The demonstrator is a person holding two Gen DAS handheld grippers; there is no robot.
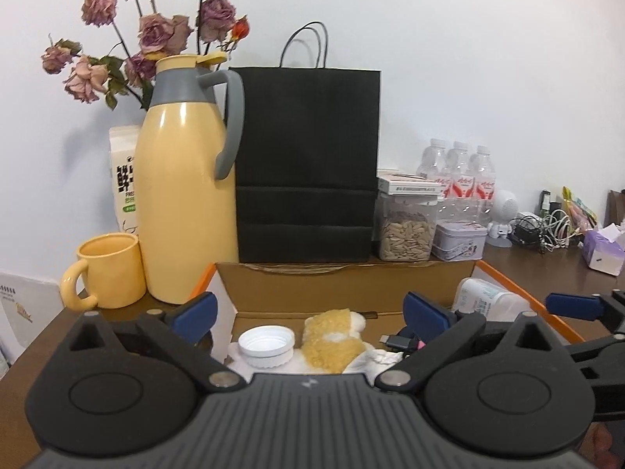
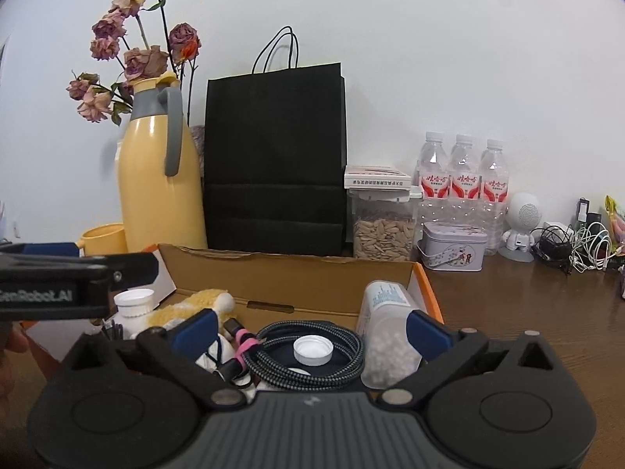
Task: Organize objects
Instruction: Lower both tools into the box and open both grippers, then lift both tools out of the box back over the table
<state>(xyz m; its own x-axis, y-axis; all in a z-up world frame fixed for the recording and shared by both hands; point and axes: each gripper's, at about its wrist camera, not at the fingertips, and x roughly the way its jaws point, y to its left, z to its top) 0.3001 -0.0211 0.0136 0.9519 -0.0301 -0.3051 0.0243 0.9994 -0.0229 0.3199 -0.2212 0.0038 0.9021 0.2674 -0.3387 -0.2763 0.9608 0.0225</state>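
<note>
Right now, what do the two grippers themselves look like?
Both match: the left gripper and right gripper have a ribbed grey body, black linkage arms with round silver pins, and blue finger pads. The right-wrist view shows white "GenRobot.AI" lettering on the left one's side. No cables or sleeves visible.

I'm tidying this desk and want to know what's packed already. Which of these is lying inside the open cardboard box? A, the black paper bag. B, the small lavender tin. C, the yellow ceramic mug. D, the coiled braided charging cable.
D: the coiled braided charging cable lies in the open cardboard box; the mug, tin and bag stand outside it on the table.
</note>
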